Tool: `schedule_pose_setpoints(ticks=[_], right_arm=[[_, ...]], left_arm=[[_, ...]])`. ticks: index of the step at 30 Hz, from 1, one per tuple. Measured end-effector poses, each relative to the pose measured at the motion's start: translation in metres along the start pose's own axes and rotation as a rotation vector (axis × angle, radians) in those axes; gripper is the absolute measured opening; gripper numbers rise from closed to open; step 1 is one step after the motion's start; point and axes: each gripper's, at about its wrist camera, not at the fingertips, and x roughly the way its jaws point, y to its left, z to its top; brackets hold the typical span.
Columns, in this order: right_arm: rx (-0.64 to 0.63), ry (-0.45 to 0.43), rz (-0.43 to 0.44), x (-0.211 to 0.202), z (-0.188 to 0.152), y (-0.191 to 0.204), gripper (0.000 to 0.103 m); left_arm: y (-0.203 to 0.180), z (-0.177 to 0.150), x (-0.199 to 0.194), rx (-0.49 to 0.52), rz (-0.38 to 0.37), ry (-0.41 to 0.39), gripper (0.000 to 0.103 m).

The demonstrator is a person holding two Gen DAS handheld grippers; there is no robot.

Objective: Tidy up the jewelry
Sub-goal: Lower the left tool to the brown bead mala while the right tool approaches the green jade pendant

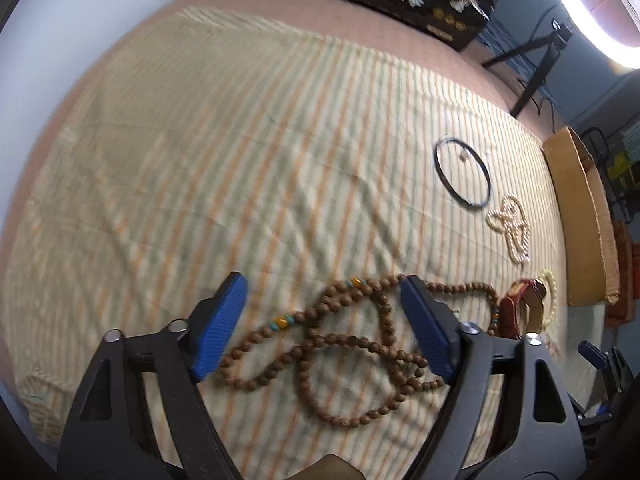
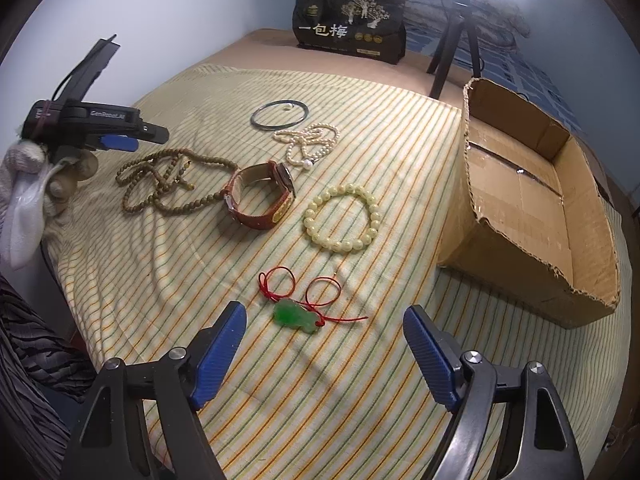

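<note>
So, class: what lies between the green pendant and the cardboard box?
In the right wrist view, only bare striped cloth separates the green pendant from the cardboard box.

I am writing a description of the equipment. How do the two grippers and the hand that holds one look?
Both the left gripper and right gripper have black plastic frames, silver bolts and blue ribbed finger pads. In the right wrist view, the left gripper's body carries white "GenRobot.AI" lettering and a black cable. The left hand wears a white knitted glove.
</note>
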Motion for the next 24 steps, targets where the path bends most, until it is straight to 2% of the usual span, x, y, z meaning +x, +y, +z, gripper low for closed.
schedule_pose_setpoints(ticks=[5,9,17,24], right_arm=[[0.009,0.009,0.006,0.002,-0.001,-0.002,0.079],[-0.001,0.009,0.018,0.006,0.0,-0.001,0.075],[-0.04,0.025,0.042,0.016,0.002,0.01,0.072],[-0.073,0.034,0.029,0.027,0.002,0.016,0.072]], left_arm=[[-0.009,-0.005,0.004,0.012,-0.055,0.042,0.079],[-0.022,-0.015,0.002,0.048,-0.062,0.057,0.079],[-0.048,-0.036,0.004,0.197,0.02,0.053,0.079],[-0.063,-0.046,0.014,0.267,0.082,0.039,0.079]])
